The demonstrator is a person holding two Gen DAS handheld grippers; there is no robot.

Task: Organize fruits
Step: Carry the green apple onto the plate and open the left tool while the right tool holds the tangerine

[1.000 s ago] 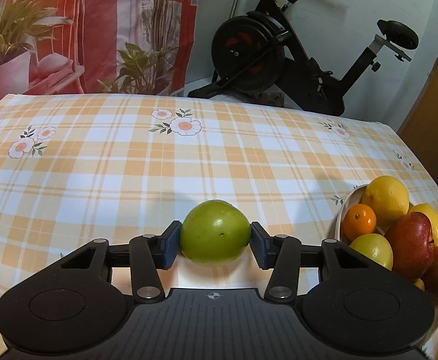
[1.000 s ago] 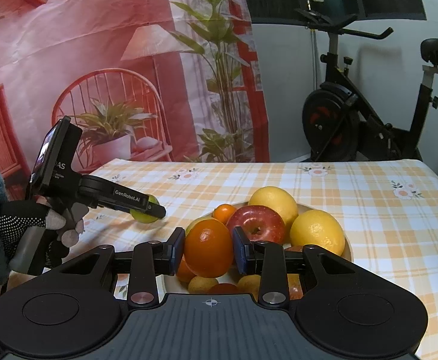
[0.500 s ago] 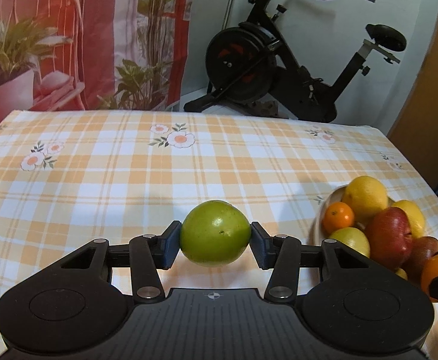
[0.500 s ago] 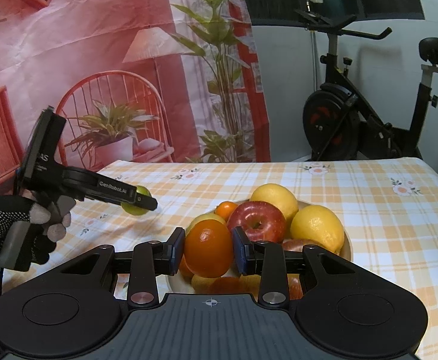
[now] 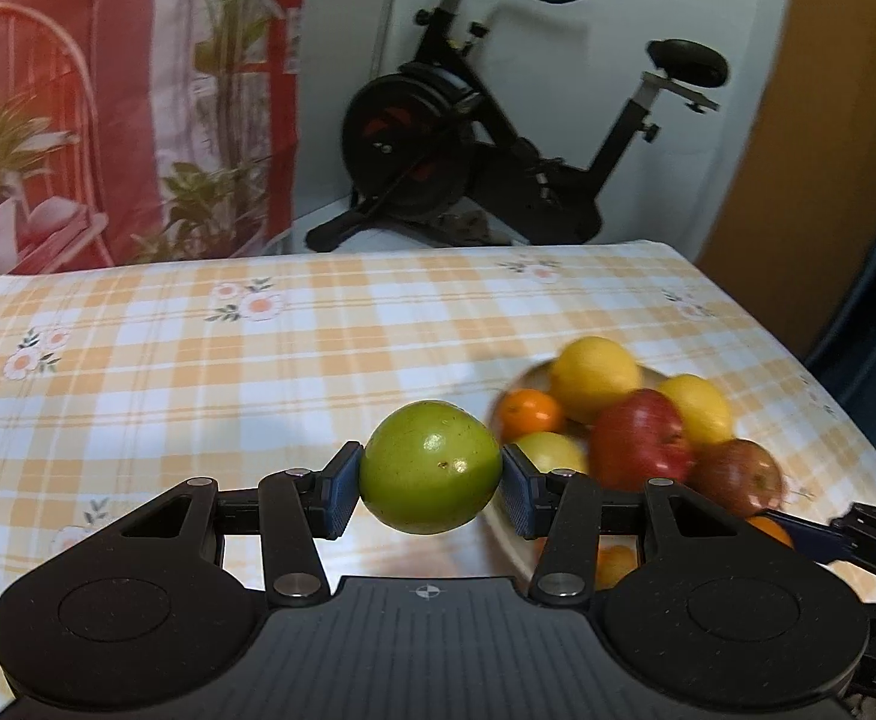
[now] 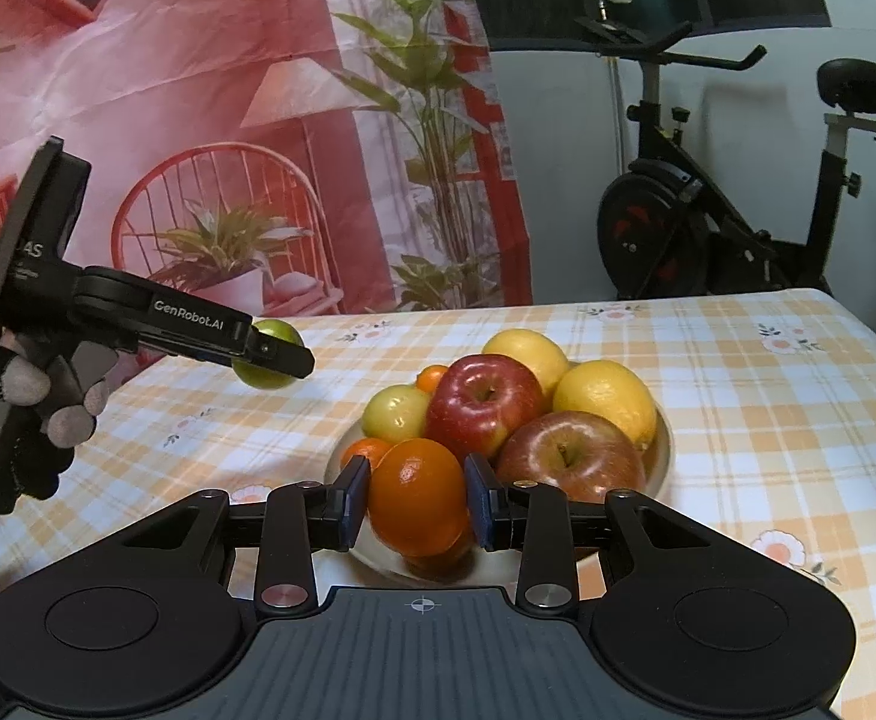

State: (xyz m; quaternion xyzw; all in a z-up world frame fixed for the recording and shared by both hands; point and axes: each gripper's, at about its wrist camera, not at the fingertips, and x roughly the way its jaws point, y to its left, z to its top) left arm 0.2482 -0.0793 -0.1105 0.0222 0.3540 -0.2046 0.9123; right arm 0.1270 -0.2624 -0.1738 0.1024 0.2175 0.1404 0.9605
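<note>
My left gripper is shut on a round green fruit and holds it in the air above the checked tablecloth, just left of the fruit bowl. The right wrist view shows that same left gripper with the green fruit raised at the left, held by a gloved hand. My right gripper is shut on an orange at the bowl's near edge. The bowl holds red apples, lemons and small oranges.
An orange-and-white checked tablecloth with flower prints covers the table. An exercise bike stands behind the table's far edge. A printed red backdrop hangs at the back left. The table's right edge lies close to the bowl.
The left gripper has risen and moved right toward the bowl with the green fruit in it. The right gripper stays shut on the orange; the bowl looks slightly lower in its view.
</note>
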